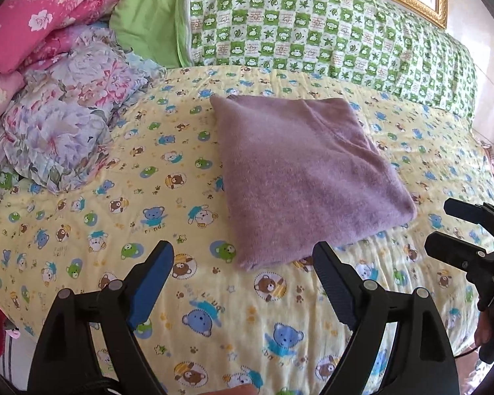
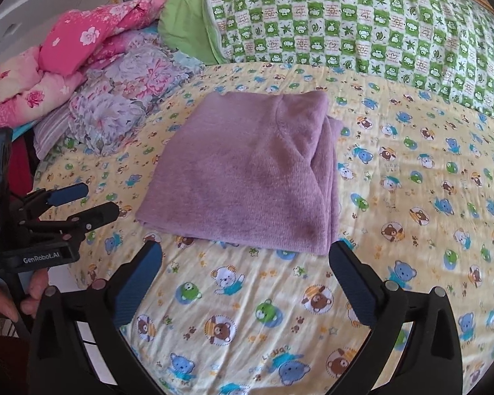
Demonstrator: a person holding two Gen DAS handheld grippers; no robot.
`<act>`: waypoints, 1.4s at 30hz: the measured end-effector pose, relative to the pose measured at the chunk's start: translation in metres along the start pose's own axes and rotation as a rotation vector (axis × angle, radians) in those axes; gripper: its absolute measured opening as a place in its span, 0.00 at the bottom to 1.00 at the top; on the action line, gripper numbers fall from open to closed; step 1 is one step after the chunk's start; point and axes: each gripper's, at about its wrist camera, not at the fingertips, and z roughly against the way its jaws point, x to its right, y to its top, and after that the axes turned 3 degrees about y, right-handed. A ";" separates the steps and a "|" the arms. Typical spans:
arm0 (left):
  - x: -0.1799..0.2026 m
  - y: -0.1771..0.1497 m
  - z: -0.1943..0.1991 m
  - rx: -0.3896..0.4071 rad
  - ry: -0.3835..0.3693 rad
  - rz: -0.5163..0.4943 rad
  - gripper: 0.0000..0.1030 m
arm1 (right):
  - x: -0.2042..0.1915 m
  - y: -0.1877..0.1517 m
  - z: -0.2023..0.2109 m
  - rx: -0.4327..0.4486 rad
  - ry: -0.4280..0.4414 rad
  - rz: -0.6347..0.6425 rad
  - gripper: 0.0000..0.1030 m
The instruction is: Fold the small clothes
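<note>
The left gripper point(image 1: 243, 263) and right gripper point(image 2: 247, 260) hover with jaws spread wide, grasping nothing. Just beyond both pairs of jaws, the folded fuzzy purple garment point(image 1: 306, 177) lies flat on the yellow bear-print bed sheet point(image 1: 82, 223).

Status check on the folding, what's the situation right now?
Left gripper open, empty. Right gripper open, empty. Purple garment folded, lying on bedsheet. Nothing in the way.

We see purple knit garment point(image 1: 308, 177) folded into flat rectangle, fuzzy surface, layered edges stacked along right side in right wrist view. We note it lies free on yellow bear-print sheet point(image 1: 82, 230), nothing touching it.
</note>
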 end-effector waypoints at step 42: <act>0.005 0.002 -0.037 -0.077 0.070 0.002 0.85 | 0.002 0.008 -0.034 -0.030 0.017 0.023 0.99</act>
